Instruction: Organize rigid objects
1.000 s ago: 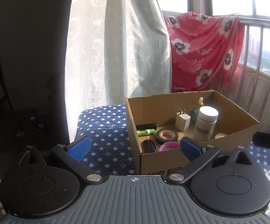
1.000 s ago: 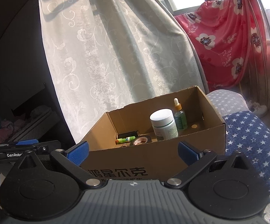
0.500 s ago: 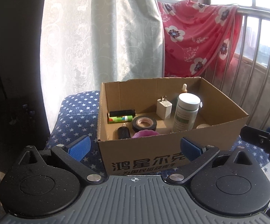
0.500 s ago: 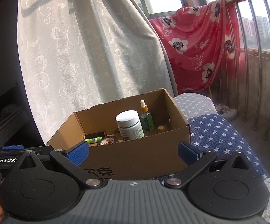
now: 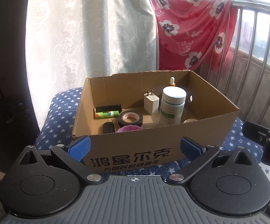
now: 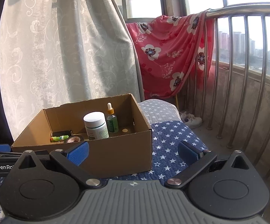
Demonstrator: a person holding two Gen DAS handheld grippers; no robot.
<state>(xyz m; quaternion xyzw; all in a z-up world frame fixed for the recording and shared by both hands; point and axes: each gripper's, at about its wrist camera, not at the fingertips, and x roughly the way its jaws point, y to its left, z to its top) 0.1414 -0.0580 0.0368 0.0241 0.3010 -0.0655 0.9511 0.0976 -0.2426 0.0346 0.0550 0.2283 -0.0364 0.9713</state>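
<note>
An open cardboard box (image 5: 135, 149) stands on a star-patterned blue cushion (image 5: 60, 110). Inside are a white-capped bottle (image 5: 172, 106), a white plug adapter (image 5: 151, 103), a roll of black tape (image 5: 130, 119), a green tube (image 5: 106, 114), a black lighter-like stick (image 5: 108, 108), a black key fob (image 5: 108, 127), a pink item (image 5: 129, 128) and a dropper bottle (image 6: 112, 121). My left gripper (image 5: 135, 147) is open and empty in front of the box. My right gripper (image 6: 133, 152) is open and empty at the box's right front corner (image 6: 150, 149).
A pale curtain (image 5: 97, 37) hangs behind the box. A red flowered cloth (image 6: 168, 56) drapes over a metal railing (image 6: 246, 74) on the right. White shoes (image 6: 191, 119) lie on the balcony floor. The other gripper shows at each view's edge (image 5: 261, 136).
Both grippers have swung right and pulled back a little, so the box now sits centred in the left view and left of centre in the right view. Both stay open.
</note>
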